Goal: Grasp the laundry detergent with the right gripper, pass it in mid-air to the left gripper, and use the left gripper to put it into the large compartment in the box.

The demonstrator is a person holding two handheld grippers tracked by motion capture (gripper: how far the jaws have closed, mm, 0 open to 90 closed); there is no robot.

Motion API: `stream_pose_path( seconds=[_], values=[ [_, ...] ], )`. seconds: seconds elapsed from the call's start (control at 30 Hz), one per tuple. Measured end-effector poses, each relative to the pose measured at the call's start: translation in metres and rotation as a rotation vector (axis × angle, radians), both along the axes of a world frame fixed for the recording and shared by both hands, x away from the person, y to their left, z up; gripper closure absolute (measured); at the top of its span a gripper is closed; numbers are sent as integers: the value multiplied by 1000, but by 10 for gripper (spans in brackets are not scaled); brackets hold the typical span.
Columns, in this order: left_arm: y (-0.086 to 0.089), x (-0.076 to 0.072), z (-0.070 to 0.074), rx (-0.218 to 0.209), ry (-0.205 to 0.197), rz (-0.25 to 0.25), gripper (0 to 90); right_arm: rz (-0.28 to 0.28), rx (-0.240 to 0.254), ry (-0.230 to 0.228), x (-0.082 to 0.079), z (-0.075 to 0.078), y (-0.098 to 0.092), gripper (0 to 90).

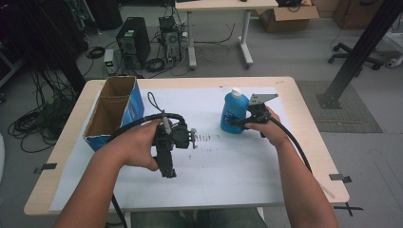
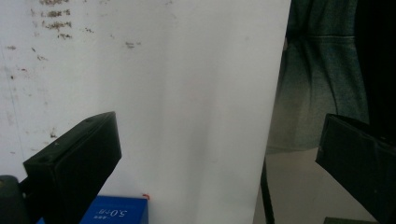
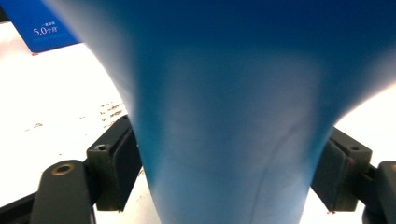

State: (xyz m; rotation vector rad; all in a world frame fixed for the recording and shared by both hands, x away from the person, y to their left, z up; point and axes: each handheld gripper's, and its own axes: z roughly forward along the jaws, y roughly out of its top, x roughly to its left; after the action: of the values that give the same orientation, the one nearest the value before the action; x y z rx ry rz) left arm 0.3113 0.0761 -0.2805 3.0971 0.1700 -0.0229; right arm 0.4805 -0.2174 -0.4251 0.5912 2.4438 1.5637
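A blue bottle (image 1: 234, 111) with a white cap stands upright on the white sheet (image 1: 228, 166), right of the middle. My right gripper (image 1: 236, 124) reaches in from the right and is shut on its lower body. In the right gripper view the blue bottle (image 3: 233, 116) sits between the jaws of my right gripper (image 3: 229, 172), and both pads (image 3: 123, 163) lie against its sides. My left gripper (image 1: 164, 168) is held over the sheet near the middle, pointing back toward the person. In the left gripper view the jaws of my left gripper (image 2: 219, 158) stand wide apart with nothing between them.
An open blue cardboard box (image 1: 135, 107) with two compartments stands at the table's left; its printed side also shows as the blue box (image 3: 42, 23). Dark smudges (image 1: 204, 138) mark the sheet's middle. The sheet's near edge (image 2: 275, 116) borders the person's clothing.
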Motion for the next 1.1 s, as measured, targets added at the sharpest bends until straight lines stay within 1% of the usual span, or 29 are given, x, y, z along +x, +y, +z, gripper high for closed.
stream_pose_path(
  seconds=[0.5, 0.67, 0.77, 0.83, 1.03, 1.1],
  values=[
    [-1, 1, 0, 0, 0, -1, 2, 11, 12, 3, 0, -3, -2, 298],
    [-1, 2, 0, 2, 1, -2, 2, 19, 26, -13, -1, -1, -2, 332],
    [-1, 2, -1, 3, 1, -2, 2, 24, 29, -14, -1, -1, -2, 354],
    [-1, 2, -1, 4, 3, 0, 2, 29, 28, -18, -1, -2, -1, 399],
    [-1, 3, 0, 5, 2, 0, 2, 36, 26, -26, -1, -2, -2, 413],
    [-1, 2, 1, 4, 0, 3, 2, 46, 20, -33, 0, -2, -2, 428]
  ],
)
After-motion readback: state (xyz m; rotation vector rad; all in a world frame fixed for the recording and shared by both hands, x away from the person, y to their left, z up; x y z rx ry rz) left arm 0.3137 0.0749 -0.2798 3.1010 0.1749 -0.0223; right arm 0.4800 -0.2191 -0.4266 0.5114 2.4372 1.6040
